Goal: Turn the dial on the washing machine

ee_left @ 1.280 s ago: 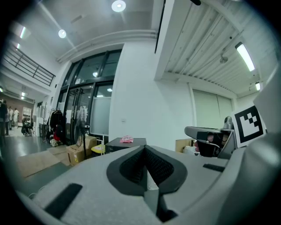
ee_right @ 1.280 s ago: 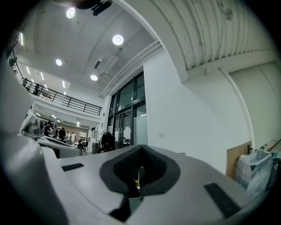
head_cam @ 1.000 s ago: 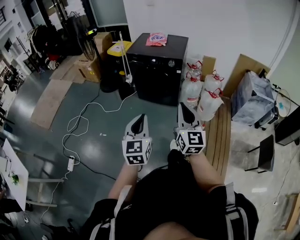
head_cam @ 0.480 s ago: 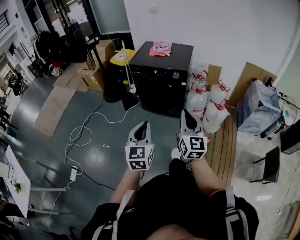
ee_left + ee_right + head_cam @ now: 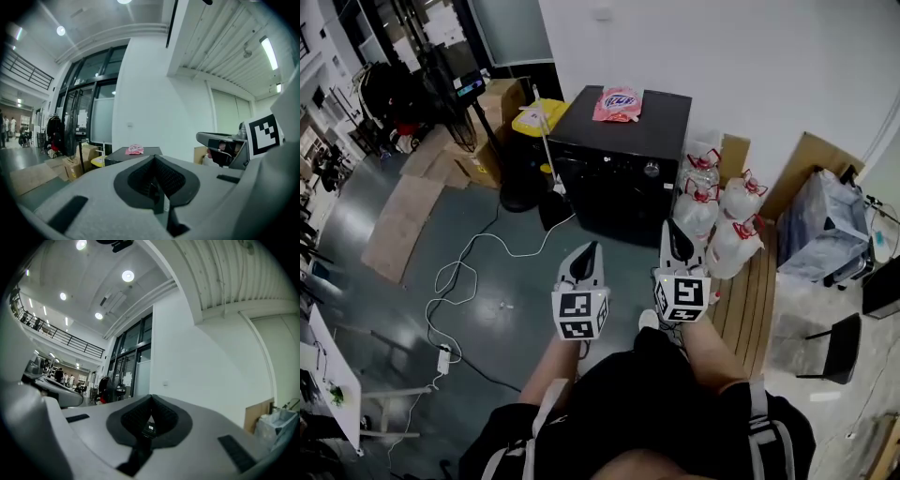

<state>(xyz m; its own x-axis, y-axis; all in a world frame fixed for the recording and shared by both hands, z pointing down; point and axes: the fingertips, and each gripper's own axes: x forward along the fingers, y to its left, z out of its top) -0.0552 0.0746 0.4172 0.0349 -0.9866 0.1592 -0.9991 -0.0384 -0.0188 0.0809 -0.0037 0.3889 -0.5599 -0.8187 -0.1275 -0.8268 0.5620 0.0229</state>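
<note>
You are holding the left gripper [image 5: 590,247] and the right gripper [image 5: 673,227] out in front of you, side by side above the floor. The left fingers [image 5: 142,179] are pressing together with nothing between them. The right fingers [image 5: 135,421] are pressing together too, and they are holding nothing.

The black washing machine [image 5: 619,178] is standing far ahead of you, against the white wall, well apart from both grippers. A pink bag [image 5: 617,103] is lying on top of it. Water jugs [image 5: 717,211] are sitting just to its right.

The dial [image 5: 652,169] is the small round silver knob near the top right of the machine's front. It is looking hard and smooth, so it is likely slippery. It will probably be turning stiffly, in little clicks, and it is not going to squash.

You are going to need open fingers for it. The right gripper is sitting nearer its side. Try taking the dial by its round edge, one finger on each side, and squeezing firmly before you are turning your wrist.
</note>
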